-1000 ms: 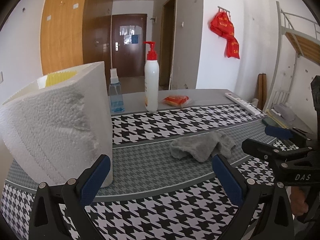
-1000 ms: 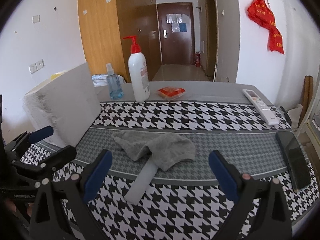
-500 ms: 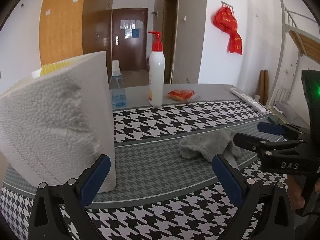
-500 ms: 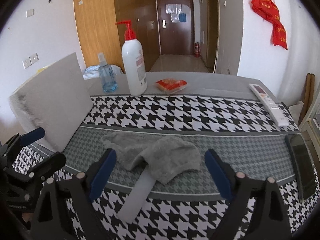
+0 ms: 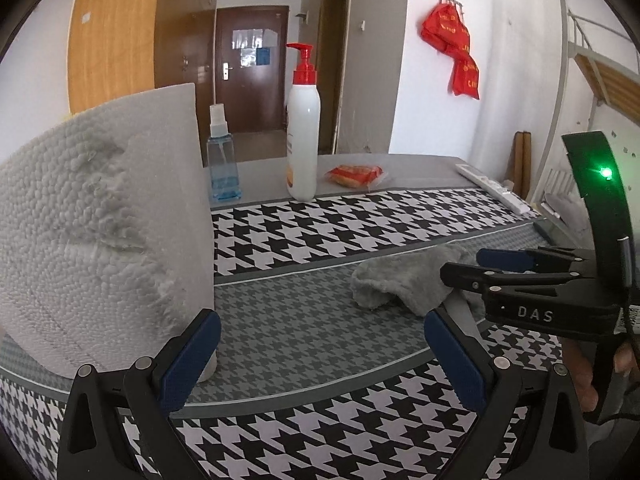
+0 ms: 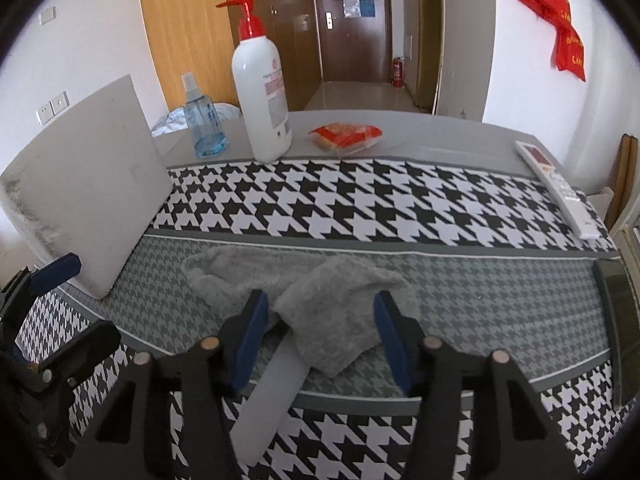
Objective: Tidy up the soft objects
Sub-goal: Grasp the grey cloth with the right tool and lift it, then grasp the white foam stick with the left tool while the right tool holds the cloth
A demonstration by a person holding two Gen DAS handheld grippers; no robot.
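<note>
A crumpled grey cloth (image 6: 336, 312) lies on the grey band of the houndstooth tablecloth, partly over a flat white strip (image 6: 272, 392). My right gripper (image 6: 320, 332) is low over the cloth's near end. Its jaws are closing with the cloth between them, and a gap still shows at the blue pads (image 6: 252, 336). In the left wrist view the right gripper (image 5: 468, 265) reaches over the cloth (image 5: 408, 280) from the right. My left gripper (image 5: 320, 344) stands open, holding nothing. Its left pad is close beside the base of a big white paper towel roll (image 5: 100, 232).
At the back stand a white pump bottle (image 6: 264, 92) with a red top and a small blue spray bottle (image 6: 204, 120). A red packet (image 6: 344, 136) lies beside them. A white remote (image 6: 560, 188) and a dark phone (image 6: 620, 316) lie at the right edge.
My right gripper has come forward and down onto the grey cloth, and its jaws have narrowed around it. The left gripper has hardly moved and stays open.
</note>
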